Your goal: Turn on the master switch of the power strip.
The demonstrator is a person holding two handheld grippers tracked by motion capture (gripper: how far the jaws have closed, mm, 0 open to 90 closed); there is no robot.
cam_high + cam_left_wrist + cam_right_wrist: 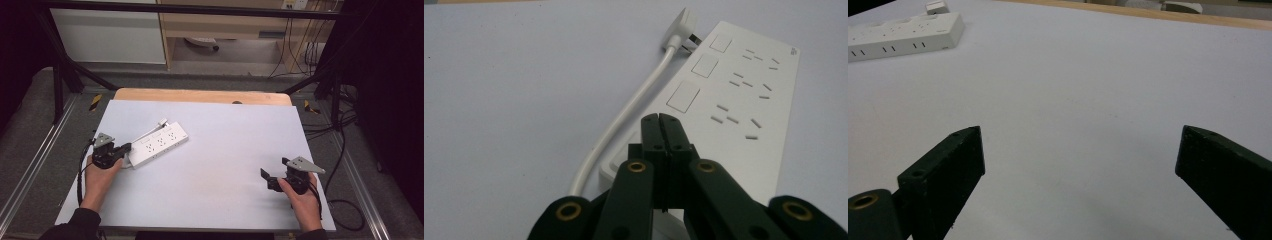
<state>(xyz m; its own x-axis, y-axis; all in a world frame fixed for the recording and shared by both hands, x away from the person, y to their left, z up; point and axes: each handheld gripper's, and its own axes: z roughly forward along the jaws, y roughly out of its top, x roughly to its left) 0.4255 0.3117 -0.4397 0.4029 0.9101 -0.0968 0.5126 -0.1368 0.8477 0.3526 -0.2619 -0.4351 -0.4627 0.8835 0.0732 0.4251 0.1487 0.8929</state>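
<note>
The left gripper point(125, 148) is keeping its two black jaws pressed flat together, with nothing between them, and in the left gripper view point(659, 120) their joined tips are hanging over the near end of the white power strip point(729, 105); whether they are actually touching its top is not clear. The power strip point(157, 142) is lying flat on the pale table sheet point(225, 165), running slantwise away from those tips, so that the gripper is sitting at its nearer, lower end and the sockets are stretching off beyond it. The strip's white cord point(624, 120) is leaving that same near end just beside the jaws and curving along the strip's long side to the white plug point(681, 27), which is resting against the strip's far end. The left hand point(100, 177) is gripping the tool from behind, on the side away from the strip. The right gripper point(274, 172) is sitting well apart from the power strip, across the bare sheet, with the right hand point(302, 200) behind it; in the right gripper view its jaws are standing spread wide with nothing but sheet between them point(1078, 160), and the power strip point(903, 32) is lying far off.
</note>
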